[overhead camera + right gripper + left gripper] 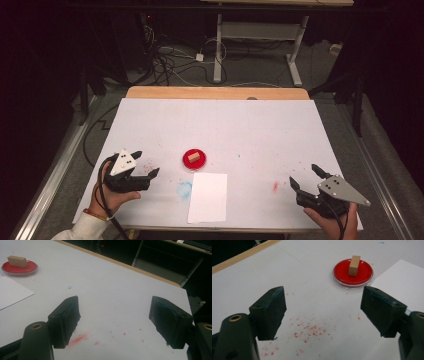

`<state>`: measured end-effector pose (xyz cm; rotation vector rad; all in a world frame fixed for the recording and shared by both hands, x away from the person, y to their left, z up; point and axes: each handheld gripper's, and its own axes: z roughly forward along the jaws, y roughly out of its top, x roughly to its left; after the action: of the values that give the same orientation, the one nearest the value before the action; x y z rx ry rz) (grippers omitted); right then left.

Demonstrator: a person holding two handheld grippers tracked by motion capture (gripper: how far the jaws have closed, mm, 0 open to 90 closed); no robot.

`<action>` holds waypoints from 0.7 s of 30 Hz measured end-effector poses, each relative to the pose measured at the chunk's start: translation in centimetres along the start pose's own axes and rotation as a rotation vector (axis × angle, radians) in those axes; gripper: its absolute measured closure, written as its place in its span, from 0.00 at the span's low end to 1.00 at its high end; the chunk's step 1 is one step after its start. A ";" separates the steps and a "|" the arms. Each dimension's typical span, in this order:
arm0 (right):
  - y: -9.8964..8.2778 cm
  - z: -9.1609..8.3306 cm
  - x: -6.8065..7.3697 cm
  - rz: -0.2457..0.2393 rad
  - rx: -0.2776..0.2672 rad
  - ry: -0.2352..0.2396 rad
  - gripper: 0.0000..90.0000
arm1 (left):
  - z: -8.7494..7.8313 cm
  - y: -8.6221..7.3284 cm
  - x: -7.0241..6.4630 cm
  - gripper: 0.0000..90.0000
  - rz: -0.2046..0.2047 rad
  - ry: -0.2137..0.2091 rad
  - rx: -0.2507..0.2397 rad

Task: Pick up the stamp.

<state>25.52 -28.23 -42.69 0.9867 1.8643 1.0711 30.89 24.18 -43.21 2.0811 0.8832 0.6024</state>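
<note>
A small tan wooden block (194, 158) (354, 265) (17, 261) lies on a round red dish (188, 164) (340, 271) (10, 267) near the middle of the white table cover. A blank white sheet of paper (208, 196) (404, 282) (10, 293) lies just in front of the dish. My left gripper (147, 163) (323, 312) rests at the front left, open, jaws pointing toward the dish with nothing between them. At the front right, my right gripper (305, 176) (113, 320) is open and empty, well apart from the dish.
Red specks (309, 331) dot the cover under the left gripper, and a red smear (78, 338) (275, 186) lies by the right one. A faint blue smudge (184, 189) sits left of the paper. The wooden table edge (215, 92) runs along the back, with cables and a desk frame beyond.
</note>
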 end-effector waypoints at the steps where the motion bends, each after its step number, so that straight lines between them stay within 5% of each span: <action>1: 0.0 0.0 0.0 0.001 -0.003 0.000 0.28 | 0.0 0.4 0.1 0.22 0.001 -0.006 0.000; 10: -0.1 0.6 0.1 -0.010 0.026 0.007 0.28 | 2.0 5.1 -0.2 0.25 0.086 -0.078 0.107; 16: -0.4 1.1 0.1 -0.026 0.064 0.003 0.29 | 6.5 7.9 -1.4 0.32 0.146 -0.166 0.204; 21: -0.5 1.3 -0.1 -0.030 0.081 -0.007 0.29 | 9.9 8.6 -2.3 0.38 0.186 -0.213 0.286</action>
<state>26.54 -28.13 -43.59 1.0045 1.9235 0.9803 39.23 13.83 -42.32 2.4521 0.6894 0.3551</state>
